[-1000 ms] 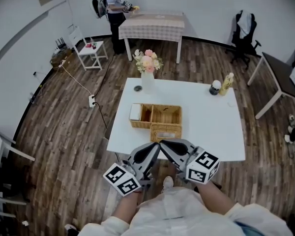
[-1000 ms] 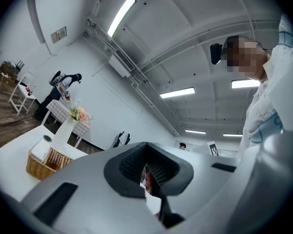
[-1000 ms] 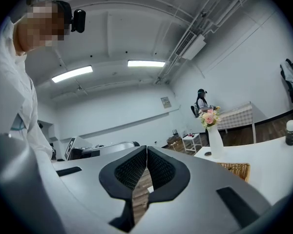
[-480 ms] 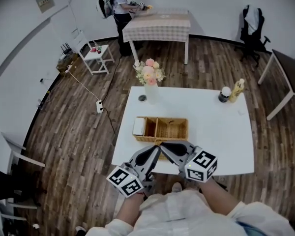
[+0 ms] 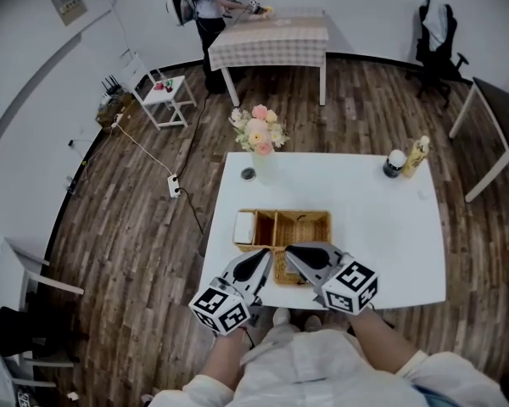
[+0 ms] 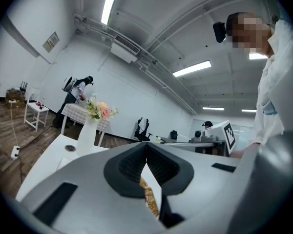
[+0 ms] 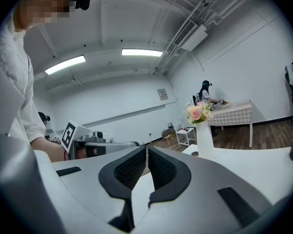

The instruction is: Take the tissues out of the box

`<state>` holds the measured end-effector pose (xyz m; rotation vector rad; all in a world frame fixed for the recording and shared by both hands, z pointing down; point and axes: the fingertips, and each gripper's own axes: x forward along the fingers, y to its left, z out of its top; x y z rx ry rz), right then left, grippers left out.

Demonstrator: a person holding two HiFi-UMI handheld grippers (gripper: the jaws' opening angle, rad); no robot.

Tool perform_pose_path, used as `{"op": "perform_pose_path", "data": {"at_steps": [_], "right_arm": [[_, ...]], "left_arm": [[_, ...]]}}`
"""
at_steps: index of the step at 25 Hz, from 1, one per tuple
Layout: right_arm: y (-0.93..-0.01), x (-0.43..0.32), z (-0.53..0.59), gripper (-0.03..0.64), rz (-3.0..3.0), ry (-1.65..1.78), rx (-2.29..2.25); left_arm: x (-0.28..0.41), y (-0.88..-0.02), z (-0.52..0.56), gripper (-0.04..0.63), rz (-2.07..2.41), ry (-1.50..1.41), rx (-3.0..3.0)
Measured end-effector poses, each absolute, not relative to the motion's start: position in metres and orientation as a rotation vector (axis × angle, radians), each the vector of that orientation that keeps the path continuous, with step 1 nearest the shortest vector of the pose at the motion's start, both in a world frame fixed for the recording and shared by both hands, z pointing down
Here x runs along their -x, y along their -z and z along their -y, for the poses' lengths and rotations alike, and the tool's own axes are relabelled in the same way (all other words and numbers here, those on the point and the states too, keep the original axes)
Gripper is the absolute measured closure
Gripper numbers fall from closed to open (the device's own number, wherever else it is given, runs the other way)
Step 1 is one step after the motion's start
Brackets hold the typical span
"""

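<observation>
**At the near edge, both pairs of jaws closed**

Plenty of bare white table (image 5: pixel 382 227) to the right of and beyond the wicker box (image 5: pixel 302 214). Sits close to the near edge, left of centre. In its left compartment, the white tissues (image 5: pixel 243 225), untouched. Farther off, a vase of flowers (image 5: pixel 259 138) by the far edge, with a bottle (image 5: pixel 418 153) and jar (image 5: pixel 394 163) at the far right corner, well apart from the box. Over the box's near part, left gripper (image 5: pixel 261 259) and right gripper (image 5: pixel 293 253), tips angled toward each other. Jaws pressed together on both, nothing between. Forearms drawn in close to the body.
</observation>
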<state>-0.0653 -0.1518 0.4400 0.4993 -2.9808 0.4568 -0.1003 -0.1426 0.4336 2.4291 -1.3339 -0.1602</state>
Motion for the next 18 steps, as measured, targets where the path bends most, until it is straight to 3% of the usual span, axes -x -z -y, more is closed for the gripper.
{"op": "perform_pose_path", "data": {"at_steps": [11,18], "right_arm": [[-0.472,0.07,0.183,0.581,2.89,-0.472,-0.598],[-0.498,0.071,0.196,0.581,2.818,-0.487,-0.636]], "left_arm": [[0.143,-0.474,0.188,0.587,1.406,0.005,-2.363],[0.179,-0.52,0.209,0.465,1.499,-0.172,-2.233]]}}
